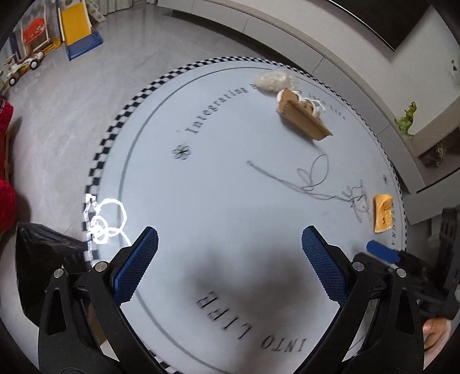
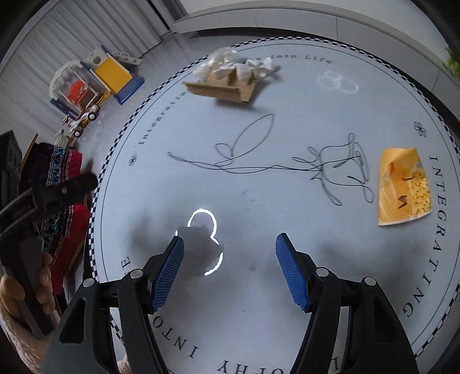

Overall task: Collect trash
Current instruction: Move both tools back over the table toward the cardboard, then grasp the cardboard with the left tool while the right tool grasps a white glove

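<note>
A round white table [image 1: 230, 201] [image 2: 258, 187] carries trash. A brown cardboard tray [image 1: 302, 116] [image 2: 224, 87] holding crumpled white tissues [image 2: 244, 70] lies at the far side, with crumpled clear plastic [image 1: 271, 80] [image 2: 218, 59] beside it. An orange-yellow snack wrapper [image 1: 383, 213] [image 2: 404, 187] lies at the right. My left gripper [image 1: 230, 247] is open and empty above the near table. My right gripper [image 2: 230, 253] is open and empty above the near table; it also shows at the right edge of the left wrist view [image 1: 382, 251].
A black trash bag [image 1: 43, 259] sits off the table's left edge. Red cushions [image 2: 66, 230] lie left of the table. Toys and a small slide [image 1: 77, 26] [image 2: 112, 74] stand on the floor beyond. A low white cabinet [image 1: 316, 37] runs behind the table.
</note>
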`<act>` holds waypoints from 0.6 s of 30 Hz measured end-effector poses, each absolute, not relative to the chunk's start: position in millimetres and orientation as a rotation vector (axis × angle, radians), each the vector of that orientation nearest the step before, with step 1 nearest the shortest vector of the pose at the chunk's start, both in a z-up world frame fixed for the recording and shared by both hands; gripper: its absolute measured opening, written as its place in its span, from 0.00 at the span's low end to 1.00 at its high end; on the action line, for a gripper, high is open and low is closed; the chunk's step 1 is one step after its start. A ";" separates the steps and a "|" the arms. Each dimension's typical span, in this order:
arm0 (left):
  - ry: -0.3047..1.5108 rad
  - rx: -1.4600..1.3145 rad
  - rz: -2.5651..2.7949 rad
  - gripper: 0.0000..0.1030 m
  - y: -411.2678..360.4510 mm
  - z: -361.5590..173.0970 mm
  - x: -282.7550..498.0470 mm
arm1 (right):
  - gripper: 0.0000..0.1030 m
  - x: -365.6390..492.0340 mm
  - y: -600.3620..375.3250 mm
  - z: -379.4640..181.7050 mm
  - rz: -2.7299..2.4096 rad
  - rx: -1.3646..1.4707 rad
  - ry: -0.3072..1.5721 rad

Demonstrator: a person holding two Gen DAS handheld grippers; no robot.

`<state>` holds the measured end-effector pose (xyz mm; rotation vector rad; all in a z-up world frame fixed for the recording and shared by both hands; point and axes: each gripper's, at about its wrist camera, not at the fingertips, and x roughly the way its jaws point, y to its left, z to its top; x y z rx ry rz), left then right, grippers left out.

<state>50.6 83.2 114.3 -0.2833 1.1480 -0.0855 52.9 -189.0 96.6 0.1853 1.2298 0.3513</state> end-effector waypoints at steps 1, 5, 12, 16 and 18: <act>1.153 -0.299 -0.101 0.94 70.8 114.2 64.6 | 0.65 55.3 -198.6 95.5 0.343 0.195 1.230; 1.183 -0.342 -0.136 0.94 28.0 107.9 115.4 | 0.65 67.1 -221.5 94.2 0.333 0.202 1.234; 1.225 -0.374 -0.100 0.94 -11.7 88.6 188.5 | 0.65 98.7 -231.5 90.6 0.327 0.180 1.247; 1.266 -0.382 -0.072 0.94 -20.5 73.6 219.3 | 0.65 115.9 -232.0 87.1 0.320 0.165 1.250; 1.281 -0.380 -0.056 0.94 -21.2 66.2 230.4 | 0.66 125.2 -232.2 86.1 0.314 0.160 1.252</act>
